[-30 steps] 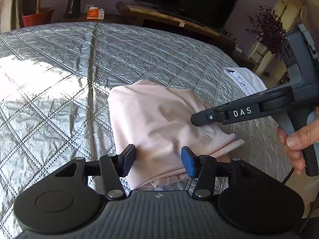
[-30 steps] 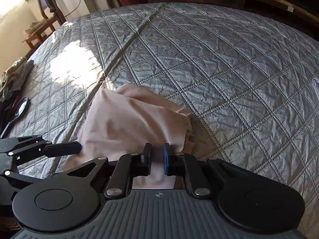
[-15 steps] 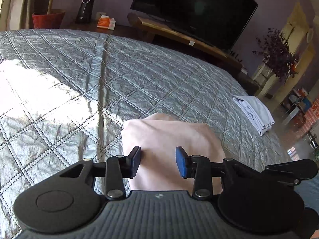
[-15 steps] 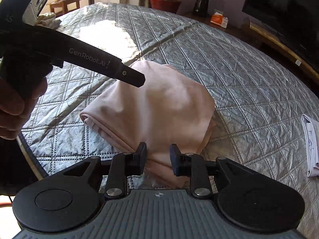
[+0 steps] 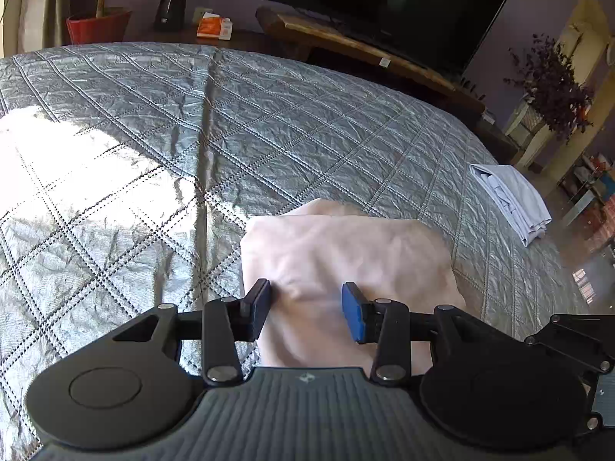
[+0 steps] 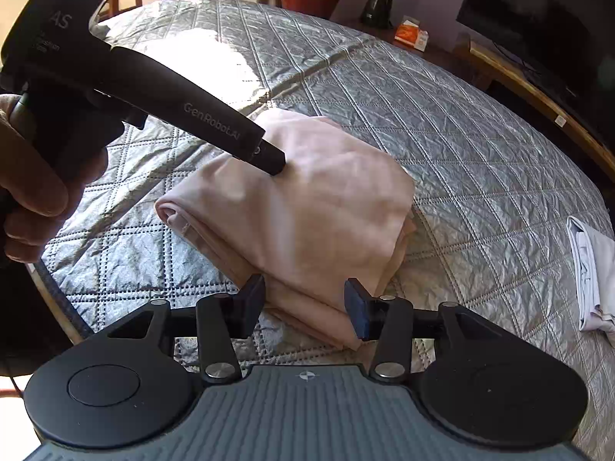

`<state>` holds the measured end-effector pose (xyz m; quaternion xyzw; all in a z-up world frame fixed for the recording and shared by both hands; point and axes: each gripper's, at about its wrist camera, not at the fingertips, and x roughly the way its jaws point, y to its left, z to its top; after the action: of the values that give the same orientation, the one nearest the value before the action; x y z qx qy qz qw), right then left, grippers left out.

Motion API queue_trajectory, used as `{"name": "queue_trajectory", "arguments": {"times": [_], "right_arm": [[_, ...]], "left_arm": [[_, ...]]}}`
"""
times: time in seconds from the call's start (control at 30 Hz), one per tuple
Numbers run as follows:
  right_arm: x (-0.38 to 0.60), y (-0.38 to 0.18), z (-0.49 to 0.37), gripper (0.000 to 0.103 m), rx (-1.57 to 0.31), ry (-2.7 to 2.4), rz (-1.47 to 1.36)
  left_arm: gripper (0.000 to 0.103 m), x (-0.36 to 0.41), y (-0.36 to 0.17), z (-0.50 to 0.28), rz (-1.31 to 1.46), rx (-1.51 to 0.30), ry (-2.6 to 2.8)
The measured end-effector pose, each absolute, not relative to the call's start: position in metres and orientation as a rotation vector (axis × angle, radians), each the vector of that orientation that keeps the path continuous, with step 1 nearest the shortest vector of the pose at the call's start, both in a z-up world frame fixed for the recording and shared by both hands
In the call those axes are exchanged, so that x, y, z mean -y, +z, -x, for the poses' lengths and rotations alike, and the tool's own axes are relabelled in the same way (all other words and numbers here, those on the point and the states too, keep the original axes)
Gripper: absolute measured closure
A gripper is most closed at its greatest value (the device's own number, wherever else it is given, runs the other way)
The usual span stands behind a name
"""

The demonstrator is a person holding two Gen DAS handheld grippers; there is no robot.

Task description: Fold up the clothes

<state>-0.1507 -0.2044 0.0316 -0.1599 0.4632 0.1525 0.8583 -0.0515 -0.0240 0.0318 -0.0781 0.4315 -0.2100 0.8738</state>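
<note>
A folded pale pink garment (image 5: 346, 253) lies on the silver quilted bedspread (image 5: 192, 134); it also shows in the right wrist view (image 6: 307, 207). My left gripper (image 5: 305, 309) is open, its fingers over the near part of the garment and holding nothing. In the right wrist view the left gripper (image 6: 269, 161) comes in from the left with its tip on top of the garment. My right gripper (image 6: 305, 307) is open at the garment's near folded edge, empty. Its body shows at the lower right of the left wrist view (image 5: 576, 342).
A folded white garment (image 5: 511, 199) lies near the bed's right edge, also in the right wrist view (image 6: 592, 269). Beyond the bed stand a TV (image 5: 384, 4) on a wooden bench, a red pot (image 5: 98, 27), an orange box (image 5: 213, 27) and a dried plant (image 5: 549, 88).
My right gripper let go of the garment, opened wide and swung round to its side. My left gripper moved forward over the folded garment and stayed open.
</note>
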Motion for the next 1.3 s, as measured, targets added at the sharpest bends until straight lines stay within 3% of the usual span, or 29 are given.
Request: {"name": "queue_trajectory", "arguments": {"times": [0.07, 0.1, 0.27, 0.4, 0.47, 0.87, 0.97, 1.07, 1.2, 1.3], "right_arm": [[0.219, 0.033, 0.153, 0.050, -1.014, 0.270, 0.310], [0.226, 0.036, 0.155, 0.055, -1.015, 0.254, 0.289], [0.231, 0.066, 0.141, 0.062, -0.897, 0.244, 0.128], [0.207, 0.054, 0.111, 0.075, -0.915, 0.276, 0.110], [0.192, 0.035, 0.108, 0.076, -0.972, 0.294, 0.197], [0.188, 0.035, 0.125, 0.076, -0.928, 0.278, 0.228], [0.187, 0.035, 0.125, 0.075, -0.925, 0.283, 0.240], [0.196, 0.041, 0.119, 0.075, -0.940, 0.274, 0.188], [0.233, 0.061, 0.100, 0.075, -0.901, 0.203, -0.028], [0.241, 0.044, 0.076, 0.070, -1.006, 0.211, -0.016]], "left_arm": [[0.065, 0.023, 0.032, 0.051, 0.167, -0.904, -0.439], [0.065, 0.024, 0.032, 0.051, 0.166, -0.905, -0.439], [0.064, 0.024, 0.032, 0.051, 0.170, -0.908, -0.438], [0.063, 0.025, 0.033, 0.051, 0.158, -0.907, -0.441], [0.063, 0.024, 0.033, 0.050, 0.160, -0.909, -0.442], [0.056, 0.013, 0.028, 0.019, 0.226, -0.894, -0.386], [0.063, -0.002, 0.029, 0.013, 0.287, -0.886, -0.299], [0.068, -0.011, 0.032, 0.015, 0.311, -0.877, -0.285], [0.064, -0.013, 0.036, 0.019, 0.261, -0.863, -0.235], [0.064, -0.017, 0.039, 0.021, 0.279, -0.853, -0.214]]}}
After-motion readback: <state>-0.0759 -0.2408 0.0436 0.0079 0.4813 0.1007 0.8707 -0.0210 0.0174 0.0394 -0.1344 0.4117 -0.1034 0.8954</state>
